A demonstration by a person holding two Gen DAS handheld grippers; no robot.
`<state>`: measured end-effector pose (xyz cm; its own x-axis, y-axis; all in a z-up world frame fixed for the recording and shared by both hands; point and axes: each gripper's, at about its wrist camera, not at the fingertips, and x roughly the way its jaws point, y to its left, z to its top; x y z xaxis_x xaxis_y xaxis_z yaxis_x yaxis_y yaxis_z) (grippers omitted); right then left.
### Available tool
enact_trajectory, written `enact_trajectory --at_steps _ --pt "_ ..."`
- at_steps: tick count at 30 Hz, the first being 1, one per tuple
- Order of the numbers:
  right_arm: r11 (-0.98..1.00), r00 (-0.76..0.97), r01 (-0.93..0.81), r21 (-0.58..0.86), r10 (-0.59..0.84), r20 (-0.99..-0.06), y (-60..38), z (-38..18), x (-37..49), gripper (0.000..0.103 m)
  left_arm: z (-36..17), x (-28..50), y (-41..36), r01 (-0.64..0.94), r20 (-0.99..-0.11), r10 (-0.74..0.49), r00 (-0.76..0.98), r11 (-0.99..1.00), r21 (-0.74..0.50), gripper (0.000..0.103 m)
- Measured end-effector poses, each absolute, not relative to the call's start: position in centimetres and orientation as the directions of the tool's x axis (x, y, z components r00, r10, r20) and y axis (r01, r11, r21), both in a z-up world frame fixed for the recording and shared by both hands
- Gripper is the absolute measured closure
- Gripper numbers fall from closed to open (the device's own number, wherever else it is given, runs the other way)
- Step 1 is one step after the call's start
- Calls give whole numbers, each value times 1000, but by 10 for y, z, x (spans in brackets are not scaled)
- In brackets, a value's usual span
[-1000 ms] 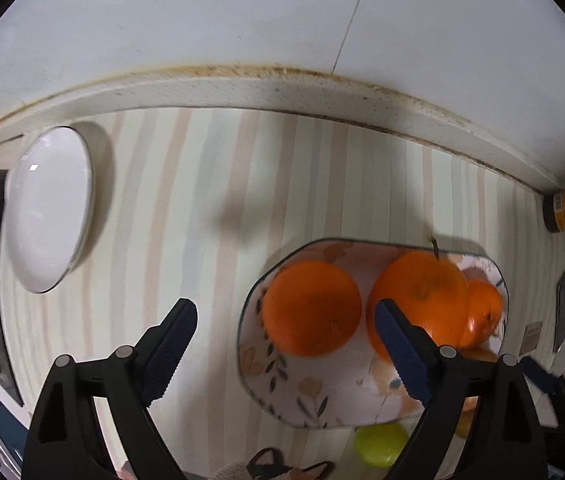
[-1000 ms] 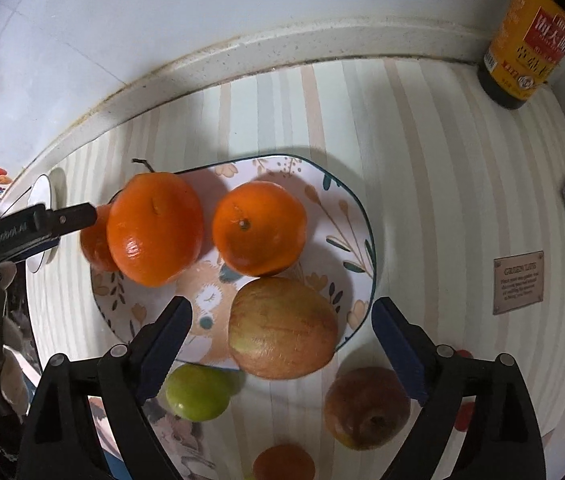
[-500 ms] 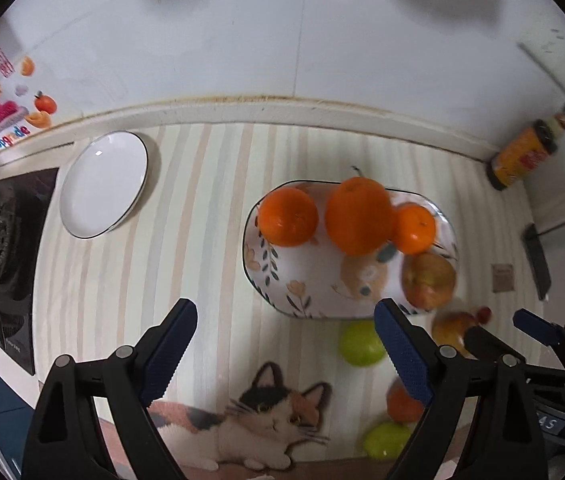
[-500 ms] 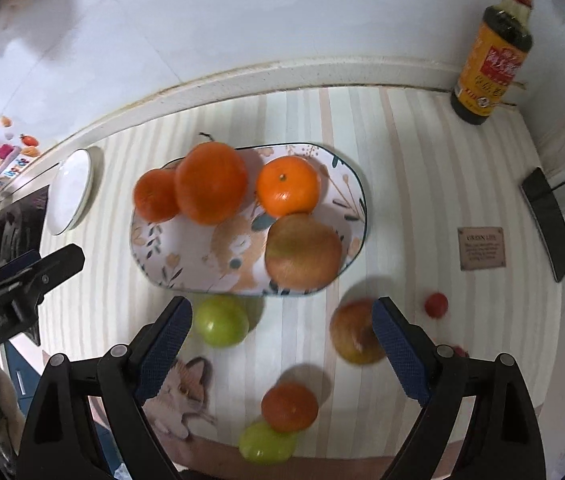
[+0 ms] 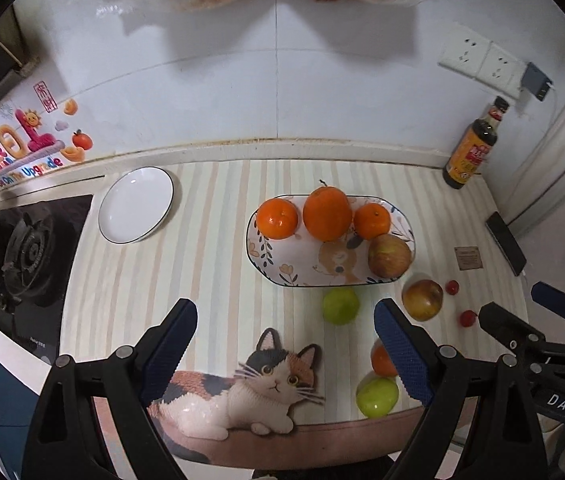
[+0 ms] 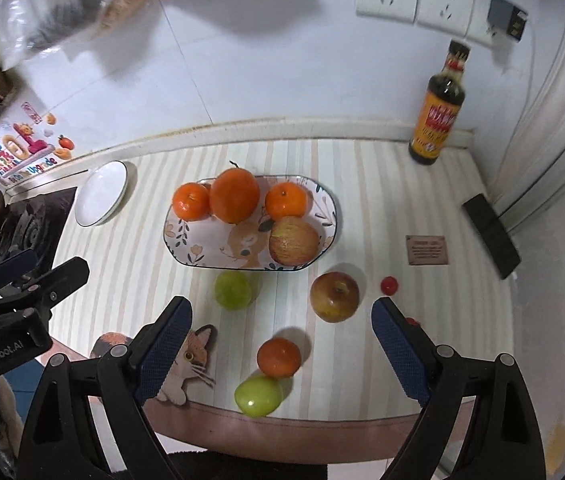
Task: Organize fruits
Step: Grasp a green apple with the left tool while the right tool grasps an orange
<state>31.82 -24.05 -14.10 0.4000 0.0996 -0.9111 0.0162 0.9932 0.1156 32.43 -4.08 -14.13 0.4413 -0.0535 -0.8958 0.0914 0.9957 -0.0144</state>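
A floral oval plate (image 5: 294,272) (image 6: 322,196) holds three oranges (image 5: 327,213) (image 6: 234,196) and a reddish apple (image 5: 389,255) (image 6: 293,240). On the striped mat in front lie a green apple (image 5: 340,306) (image 6: 233,290), a red apple (image 5: 422,299) (image 6: 334,297), a small orange (image 5: 380,358) (image 6: 279,357), a second green apple (image 5: 377,397) (image 6: 259,395) and cherry tomatoes (image 5: 452,287) (image 6: 389,285). My left gripper (image 5: 286,350) and right gripper (image 6: 282,344) both hang open and empty, high above the front of the counter.
An empty white plate (image 5: 135,211) (image 6: 101,198) lies left of the fruit, beside a gas hob (image 5: 22,256). A soy sauce bottle (image 5: 470,152) (image 6: 438,116) stands at the back right, a black phone (image 5: 505,243) (image 6: 490,230) at the right edge. The counter's front edge is close below.
Both grippers have risen and pulled back from just above the floral plate, still open. The whole counter, the loose fruit in front and the wall now show.
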Motion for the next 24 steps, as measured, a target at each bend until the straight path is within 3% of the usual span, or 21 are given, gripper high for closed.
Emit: enact_trajectory --at_steps 11,24 --pt "989 482 22 148 119 -868 -236 -94 273 9 -105 285 -37 100 -857 -73 511 995 -25 12" --pt "979 489 43 201 155 -858 -236 -93 273 9 -104 286 -35 92 -851 -81 519 995 -39 12"
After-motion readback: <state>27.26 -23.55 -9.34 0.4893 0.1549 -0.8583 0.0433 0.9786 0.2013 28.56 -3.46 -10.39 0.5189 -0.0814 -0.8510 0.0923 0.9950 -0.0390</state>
